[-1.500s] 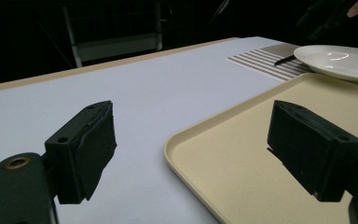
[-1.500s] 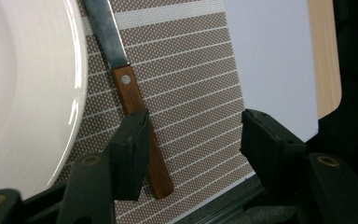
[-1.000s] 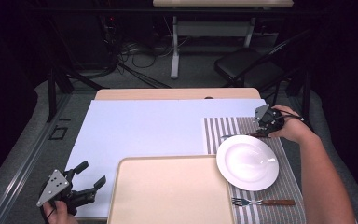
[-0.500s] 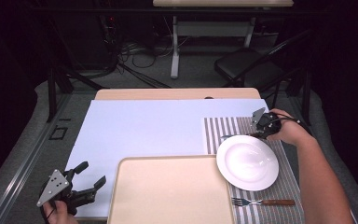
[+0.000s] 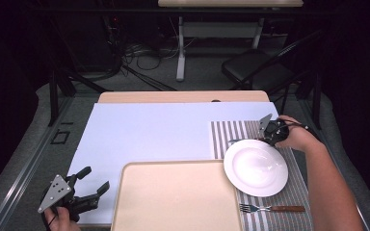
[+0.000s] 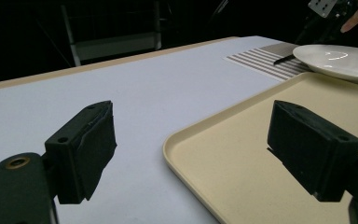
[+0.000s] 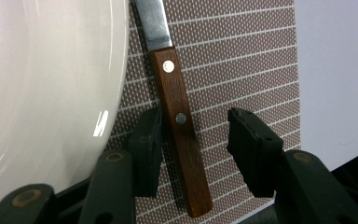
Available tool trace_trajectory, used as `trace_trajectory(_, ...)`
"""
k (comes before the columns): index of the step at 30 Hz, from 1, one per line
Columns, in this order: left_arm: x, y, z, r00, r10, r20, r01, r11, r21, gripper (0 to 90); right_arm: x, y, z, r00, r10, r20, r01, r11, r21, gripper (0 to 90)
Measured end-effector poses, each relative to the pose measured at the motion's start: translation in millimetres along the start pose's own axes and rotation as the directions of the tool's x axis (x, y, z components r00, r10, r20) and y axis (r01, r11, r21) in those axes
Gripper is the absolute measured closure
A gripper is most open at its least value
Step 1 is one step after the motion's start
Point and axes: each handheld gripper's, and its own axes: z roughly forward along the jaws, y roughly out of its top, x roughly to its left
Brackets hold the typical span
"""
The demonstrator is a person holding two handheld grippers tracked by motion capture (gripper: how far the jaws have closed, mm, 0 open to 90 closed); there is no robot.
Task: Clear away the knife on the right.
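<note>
The right gripper (image 7: 195,140), jaws closing but not yet gripping, straddles a wooden-handled knife (image 7: 179,126) on the striped placemat (image 7: 242,56), hard against the white plate (image 7: 42,93) rim. The left gripper (image 6: 191,154) hangs wide open and empty at the tray (image 6: 242,154) edge.

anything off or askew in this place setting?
Mainly the knife: it lies on the striped placemat at the far side of the plate, slanted, its blade running in beside the plate's rim. The right hand-held gripper straddles its wooden handle, jaws closing in, one pad not yet touching. Nothing is spilled or damaged.
</note>
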Motion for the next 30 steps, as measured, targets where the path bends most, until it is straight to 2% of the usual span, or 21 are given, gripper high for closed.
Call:
trace_trajectory(5, 0.3, 0.0, 0.2, 1.0, 0.002, 0.001, -0.002, 1.0, 0.001, 15.5, 0.2, 0.0, 1.6, 1.0, -0.007, 0.003, 0.007, 1.0, 0.0, 55.4)
trace_trajectory(7, 0.3, 0.0, 0.1, 1.0, 0.002, 0.001, -0.002, 1.0, 0.002, 15.4, -0.7, 0.8, 2.5, 0.9997, -0.024, 0.0, 0.024, 1.0, 0.002, 55.6)
trace_trajectory(12, 0.3, -0.1, -0.1, 1.0, 0.0, 0.001, 0.0, 1.0, 0.0, 15.5, 0.6, 1.4, 3.9, 0.9998, -0.018, -0.005, 0.018, 1.0, 0.005, 56.1)
trace_trajectory(13, 0.4, -0.1, -0.1, 1.0, 0.0, 0.001, 0.0, 1.0, 0.0, 15.5, -0.2, 2.2, 4.6, 0.9994, -0.034, -0.005, 0.034, 0.999, 0.005, 56.2)
trace_trajectory(18, 0.5, -0.2, 0.0, 1.0, 0.0, 0.001, 0.0, 1.0, 0.001, 15.4, 0.6, 3.1, 5.1, 0.9996, -0.029, -0.007, 0.029, 1.0, 0.008, 56.7)
trace_trajectory(23, 0.4, -0.1, 0.1, 1.0, 0.0, 0.001, 0.0, 1.0, 0.0, 15.5, 0.1, 3.3, 5.1, 0.9989, -0.044, -0.012, 0.044, 0.999, 0.006, 59.4)
trace_trajectory(24, 0.4, -0.1, 0.0, 1.0, -0.001, 0.001, 0.001, 1.0, 0.0, 15.5, 0.9, 3.1, 6.1, 0.999, -0.044, -0.004, 0.044, 0.999, -0.006, 59.9)
trace_trajectory(30, 0.5, -0.1, 0.2, 1.0, 0.002, 0.004, -0.002, 1.0, 0.001, 15.5, 1.1, 3.8, 5.2, 0.9989, -0.044, -0.018, 0.044, 0.999, 0.01, 61.0)
